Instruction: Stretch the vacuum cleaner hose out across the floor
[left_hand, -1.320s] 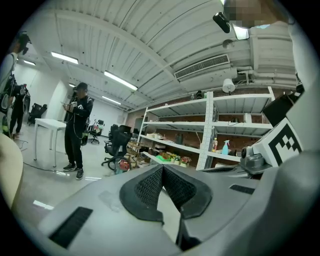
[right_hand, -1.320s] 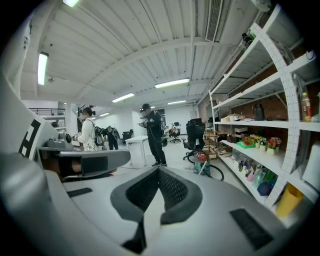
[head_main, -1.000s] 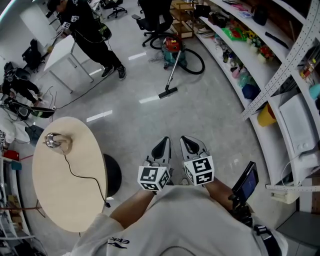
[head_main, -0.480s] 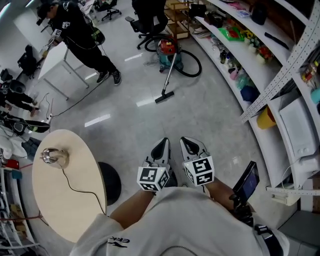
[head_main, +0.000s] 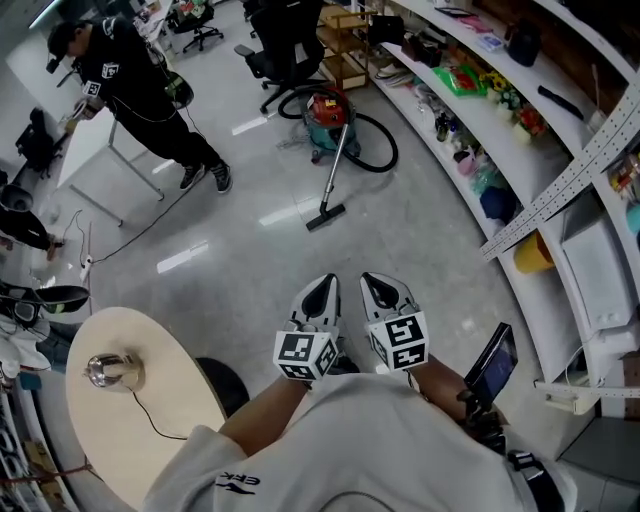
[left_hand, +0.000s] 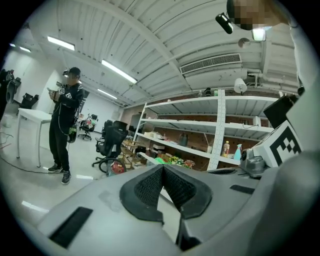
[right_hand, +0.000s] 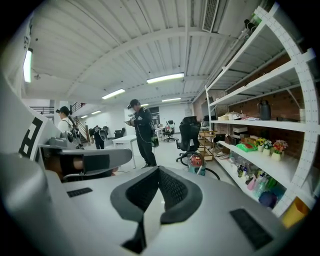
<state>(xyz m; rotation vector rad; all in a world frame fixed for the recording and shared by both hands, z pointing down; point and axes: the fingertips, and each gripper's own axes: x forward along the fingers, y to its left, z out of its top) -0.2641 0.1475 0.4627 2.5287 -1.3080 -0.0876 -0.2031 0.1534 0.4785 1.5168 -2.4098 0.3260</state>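
While the person stands well back from the job, nothing of it has begun. The left tongs (head_main: 322, 290) are clenched on nothing, and the right tongs (head_main: 380, 290) just beside them are likewise pressed together and empty. Both hover above the bare floor (head_main: 420, 240). Far ahead, by the shelves (head_main: 470, 110), sits the vacuum cleaner (head_main: 325, 108). Its black hose (head_main: 394, 150) curls in a loop next to the canister, and the wand (head_main: 338, 170) slants down to the floor head (head_main: 325, 216). The hose looks coiled and untouched. By my reckoning everything is left: close in, grip the hose and draw it out straight.
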